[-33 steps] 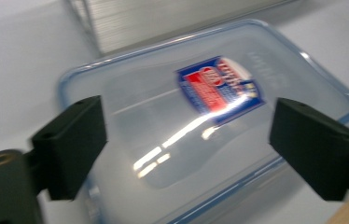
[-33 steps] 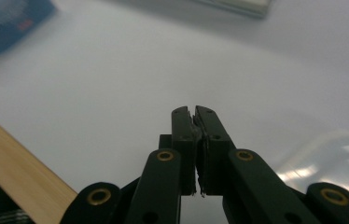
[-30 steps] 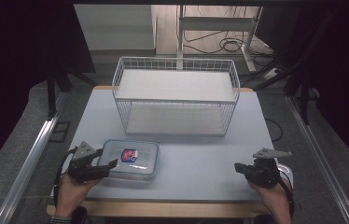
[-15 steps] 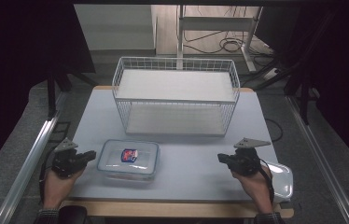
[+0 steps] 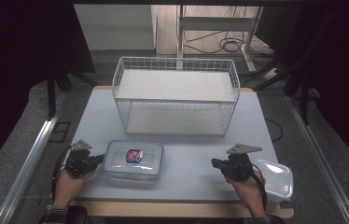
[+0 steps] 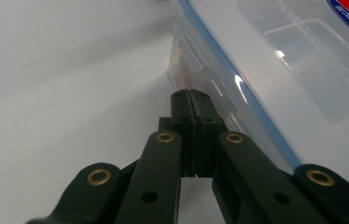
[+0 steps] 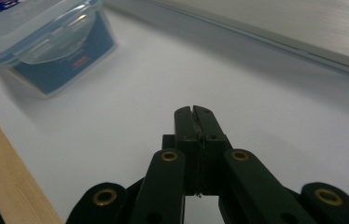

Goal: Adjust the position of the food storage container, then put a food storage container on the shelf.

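A clear plastic food container (image 5: pixel 133 160) with a blue-rimmed lid and a red and blue label lies at the front left of the white table (image 5: pixel 186 144). My left gripper (image 5: pixel 95 159) is shut, its tips right at the container's left side; in the left gripper view the closed tips (image 6: pixel 191 95) sit against the container's side latch (image 6: pixel 219 88). My right gripper (image 5: pixel 217 163) is shut and holds nothing, low over bare table to the container's right. From the right gripper (image 7: pixel 195 112) view the container (image 7: pixel 42 42) stands off to the upper left.
A white wire basket (image 5: pixel 175 95) with a shelf stands at the back middle of the table. A second clear container (image 5: pixel 275 179) rests at the front right edge beside my right hand. The wooden table edge (image 7: pixel 9 172) runs along the front.
Both grippers moved inward. The left one came right up to the container's left side. The right one shifted left, away from the second container.
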Tool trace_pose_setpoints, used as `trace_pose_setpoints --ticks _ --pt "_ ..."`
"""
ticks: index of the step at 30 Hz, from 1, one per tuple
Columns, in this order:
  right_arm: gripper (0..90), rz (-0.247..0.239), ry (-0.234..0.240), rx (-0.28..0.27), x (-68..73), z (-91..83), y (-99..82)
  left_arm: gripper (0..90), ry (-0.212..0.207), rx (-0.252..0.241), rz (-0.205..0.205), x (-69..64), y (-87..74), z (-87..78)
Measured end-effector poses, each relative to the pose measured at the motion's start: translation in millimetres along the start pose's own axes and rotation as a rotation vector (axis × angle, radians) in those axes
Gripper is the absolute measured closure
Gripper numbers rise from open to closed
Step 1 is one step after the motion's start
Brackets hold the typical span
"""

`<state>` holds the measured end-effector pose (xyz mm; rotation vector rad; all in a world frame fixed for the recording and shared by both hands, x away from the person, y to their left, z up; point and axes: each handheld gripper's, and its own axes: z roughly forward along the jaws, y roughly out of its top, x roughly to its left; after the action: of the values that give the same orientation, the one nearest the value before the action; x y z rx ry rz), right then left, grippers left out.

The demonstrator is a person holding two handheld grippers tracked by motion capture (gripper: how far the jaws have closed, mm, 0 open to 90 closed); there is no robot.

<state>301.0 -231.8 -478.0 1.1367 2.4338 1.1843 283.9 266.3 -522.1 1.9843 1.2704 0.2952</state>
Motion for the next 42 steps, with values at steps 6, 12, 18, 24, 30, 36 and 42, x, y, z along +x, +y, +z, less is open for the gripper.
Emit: trace_pose_setpoints --ticks 6,12,18,24,30,36,42 --pt "89.0 0.006 0.02 0.008 7.2 5.3 0.9 89.7 -0.056 0.011 0.022 -19.6 8.0 11.9" --pt "89.0 0.025 0.038 0.014 9.9 10.0 0.7 89.7 -0.117 0.021 0.042 -39.8 17.1 25.9" --pt "89.2 0.032 0.025 0.012 9.1 9.8 0.1 89.8 -0.163 0.027 0.062 -55.4 23.5 36.6" --pt "88.3 0.024 0.01 0.016 7.6 7.2 -2.3 89.7 -0.193 0.032 0.09 -68.7 25.5 41.9" --pt "84.6 0.023 -0.005 0.019 4.8 4.5 -4.5 76.2 -0.167 0.004 0.072 -62.0 22.1 38.3" --pt "63.7 0.035 -0.022 0.008 0.7 1.6 -6.7 33.0 -0.096 -0.037 0.019 -44.8 13.0 29.8" --pt "39.4 0.052 -0.021 -0.014 -2.3 1.8 -6.6 10.6 -0.098 -0.069 0.038 -38.9 8.3 26.9"
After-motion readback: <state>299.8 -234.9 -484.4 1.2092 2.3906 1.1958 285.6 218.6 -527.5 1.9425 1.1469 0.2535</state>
